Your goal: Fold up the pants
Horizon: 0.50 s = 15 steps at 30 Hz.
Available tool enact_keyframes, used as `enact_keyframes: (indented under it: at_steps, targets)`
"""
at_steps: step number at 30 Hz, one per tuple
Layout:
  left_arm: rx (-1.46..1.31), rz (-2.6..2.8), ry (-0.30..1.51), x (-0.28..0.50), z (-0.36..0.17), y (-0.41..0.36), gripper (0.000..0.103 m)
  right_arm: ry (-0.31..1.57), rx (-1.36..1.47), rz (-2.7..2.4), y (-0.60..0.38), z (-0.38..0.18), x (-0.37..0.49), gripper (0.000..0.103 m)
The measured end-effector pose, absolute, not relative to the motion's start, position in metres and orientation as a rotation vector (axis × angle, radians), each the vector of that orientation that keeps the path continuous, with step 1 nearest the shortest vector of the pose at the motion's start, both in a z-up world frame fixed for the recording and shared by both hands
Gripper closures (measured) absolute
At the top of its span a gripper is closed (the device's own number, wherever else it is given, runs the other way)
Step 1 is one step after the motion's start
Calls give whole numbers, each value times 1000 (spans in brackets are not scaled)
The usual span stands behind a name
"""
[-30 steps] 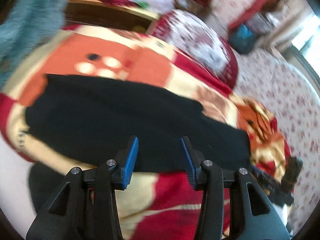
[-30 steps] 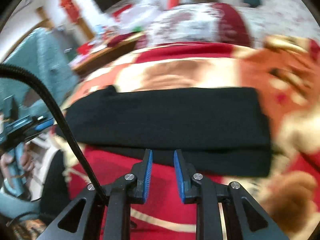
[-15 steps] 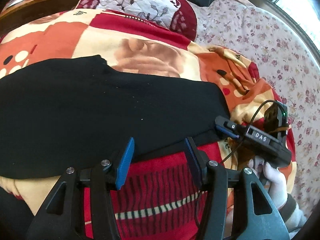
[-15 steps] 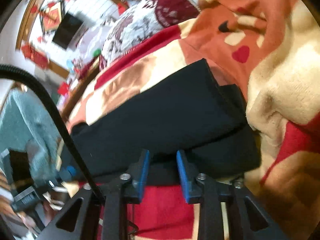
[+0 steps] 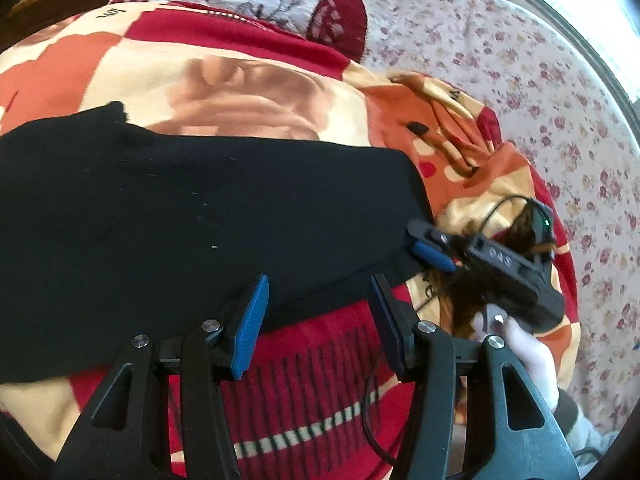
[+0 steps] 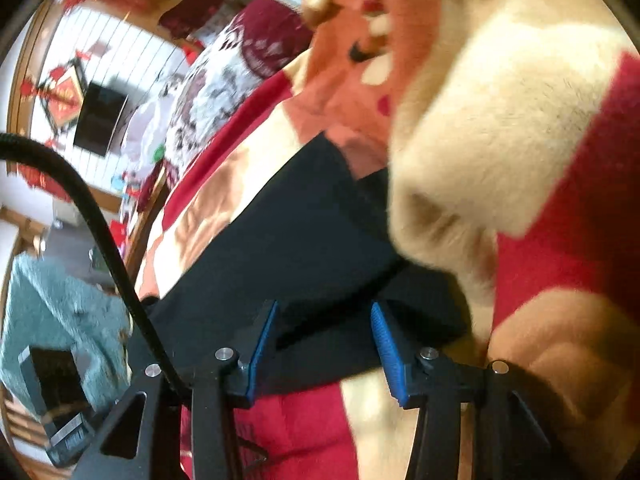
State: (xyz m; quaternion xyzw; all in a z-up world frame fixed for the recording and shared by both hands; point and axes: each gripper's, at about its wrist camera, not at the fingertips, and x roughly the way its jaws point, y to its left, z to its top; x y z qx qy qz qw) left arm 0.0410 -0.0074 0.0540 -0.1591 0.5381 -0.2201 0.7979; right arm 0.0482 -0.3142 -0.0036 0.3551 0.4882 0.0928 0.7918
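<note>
Blur softens the right wrist view, and the pants (image 5: 192, 216) are cut off at the left edge. They lie flat on the blanket (image 5: 248, 80), near hem just ahead of both tongs. The left gripper (image 5: 318, 312) and right gripper (image 6: 324, 340) are spread wide, nothing held.

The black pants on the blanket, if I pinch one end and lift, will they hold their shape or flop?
The pants would likely flop: they lie limp, following the blanket's bumps. Probably light, being thin and flat. The layered end by the right tongs may slide apart, so pinching both layers seems wise.
</note>
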Motion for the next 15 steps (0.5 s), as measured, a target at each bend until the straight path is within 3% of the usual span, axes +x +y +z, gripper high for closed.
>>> enact_keyframes:
  at_steps: [2, 5, 6, 7, 15]
  targets:
    - [-326, -477, 1147, 47, 58, -12, 52, 1015, 776, 216, -315, -3, 53, 58]
    - [-315, -497, 1121, 63, 68, -17, 50, 958, 815, 254, -316, -1, 56, 86]
    - [-309, -509, 1115, 71, 71, -20, 48, 941, 813, 256, -317, 0, 55, 90]
    - [-305, -516, 1112, 79, 72, -23, 43, 928, 804, 260, -318, 2, 53, 92]
    - [-298, -597, 1154, 104, 61, -60, 42, 893, 697, 247, -319, 30, 30, 97]
